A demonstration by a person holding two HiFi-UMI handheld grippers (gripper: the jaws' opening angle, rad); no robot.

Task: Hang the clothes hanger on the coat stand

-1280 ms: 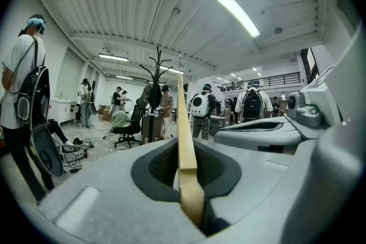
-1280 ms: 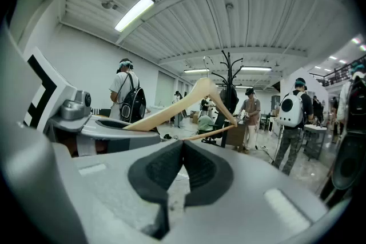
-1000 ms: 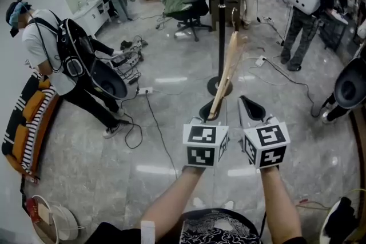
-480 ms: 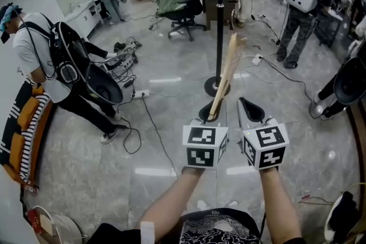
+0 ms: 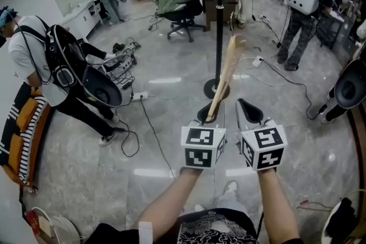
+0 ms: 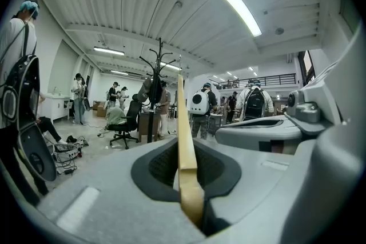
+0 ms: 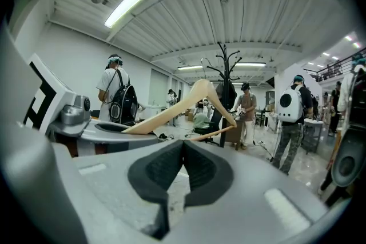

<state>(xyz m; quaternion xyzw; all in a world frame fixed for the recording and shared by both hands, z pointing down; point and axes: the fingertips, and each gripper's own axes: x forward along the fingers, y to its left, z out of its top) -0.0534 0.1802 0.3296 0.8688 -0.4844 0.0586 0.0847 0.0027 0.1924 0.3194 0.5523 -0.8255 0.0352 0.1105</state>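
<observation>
A pale wooden clothes hanger (image 5: 224,77) stands up from my left gripper (image 5: 207,113), which is shut on its lower end. In the left gripper view the hanger (image 6: 186,157) rises edge-on between the jaws. The right gripper view shows the hanger (image 7: 189,103) side-on, with its thin hook at the top. My right gripper (image 5: 250,108) is beside the left one, shut with nothing in it. The black coat stand (image 5: 219,20) rises straight ahead, its round base (image 5: 216,88) on the floor just beyond the hanger. Its hooked top (image 7: 224,66) holds dark clothing.
A person with a backpack rig (image 5: 51,66) stands at left beside cables (image 5: 128,60) on the floor. A black office chair (image 5: 183,11) is behind the stand. More people (image 5: 303,8) stand at right and at the back. A striped sofa (image 5: 23,128) lines the left wall.
The view has shifted slightly toward the coat stand. The person at left has moved further left. Both grippers keep their hold and pose.
</observation>
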